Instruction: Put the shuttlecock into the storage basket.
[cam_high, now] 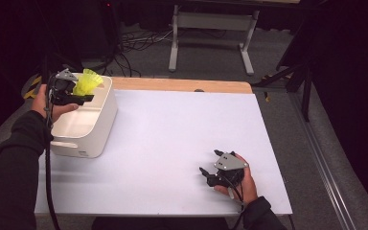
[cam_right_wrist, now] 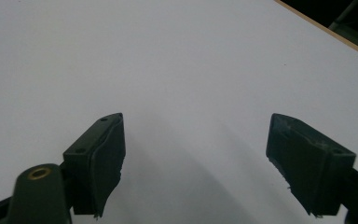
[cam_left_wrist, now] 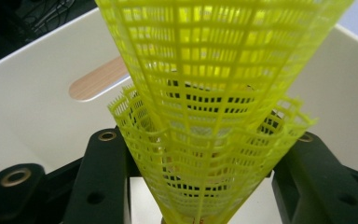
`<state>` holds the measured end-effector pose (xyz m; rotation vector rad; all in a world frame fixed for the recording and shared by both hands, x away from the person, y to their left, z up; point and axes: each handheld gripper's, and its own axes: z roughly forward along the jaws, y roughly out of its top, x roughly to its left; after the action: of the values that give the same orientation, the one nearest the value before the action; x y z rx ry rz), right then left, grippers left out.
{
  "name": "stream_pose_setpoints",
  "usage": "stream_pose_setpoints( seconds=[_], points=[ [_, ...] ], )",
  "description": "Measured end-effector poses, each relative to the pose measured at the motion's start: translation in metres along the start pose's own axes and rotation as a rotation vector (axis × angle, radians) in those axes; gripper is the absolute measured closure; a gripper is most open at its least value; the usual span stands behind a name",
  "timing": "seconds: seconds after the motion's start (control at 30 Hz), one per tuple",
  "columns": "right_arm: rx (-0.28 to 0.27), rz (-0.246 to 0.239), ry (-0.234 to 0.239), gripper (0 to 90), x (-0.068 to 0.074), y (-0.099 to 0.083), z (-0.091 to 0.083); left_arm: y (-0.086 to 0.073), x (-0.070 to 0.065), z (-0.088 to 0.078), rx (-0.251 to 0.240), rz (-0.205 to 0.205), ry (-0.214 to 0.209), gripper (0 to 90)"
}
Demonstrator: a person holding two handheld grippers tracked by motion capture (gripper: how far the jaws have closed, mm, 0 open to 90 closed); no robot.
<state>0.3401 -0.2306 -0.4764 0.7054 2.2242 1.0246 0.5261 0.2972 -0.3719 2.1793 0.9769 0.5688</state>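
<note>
Left gripper [cam_high: 79, 98] up over the white bin [cam_high: 100, 125] at the counter's [cam_high: 172, 143] left edge, jaws pinching yellow shuttlecocks [cam_high: 87, 82] by the narrow end. Two mesh skirts nested one inside the other in the left gripper view, shuttlecocks [cam_left_wrist: 214, 116] flaring wide away from the jaws, narrow end down between them. Long axis running out along the jaws, open skirt aimed up and toward the bin's far rim in the high view. Right gripper [cam_high: 210, 173] low at the near right of the counter, jaws spread wide, nothing between them, bare white surface ahead.
</note>
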Motion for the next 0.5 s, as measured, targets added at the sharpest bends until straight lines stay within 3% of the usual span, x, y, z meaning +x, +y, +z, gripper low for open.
stream_pose_setpoints(
  seconds=[0.07,0.37,0.5],
  points=[
    [0.001,0.000,0.000,20.6,0.0003,-0.0003,-0.0010,-0.0005,0.0000,-0.0001,-0.004,-0.010,-0.009,54.1],
    [0.003,0.001,-0.003,20.7,0.0010,-0.0016,-0.0043,0.0006,-0.0018,0.0047,0.031,0.017,-0.009,54.2],
    [0.004,0.001,-0.003,20.7,0.0014,-0.0017,-0.0048,0.0010,-0.0045,0.0079,0.070,0.028,-0.012,54.2]
  ],
)
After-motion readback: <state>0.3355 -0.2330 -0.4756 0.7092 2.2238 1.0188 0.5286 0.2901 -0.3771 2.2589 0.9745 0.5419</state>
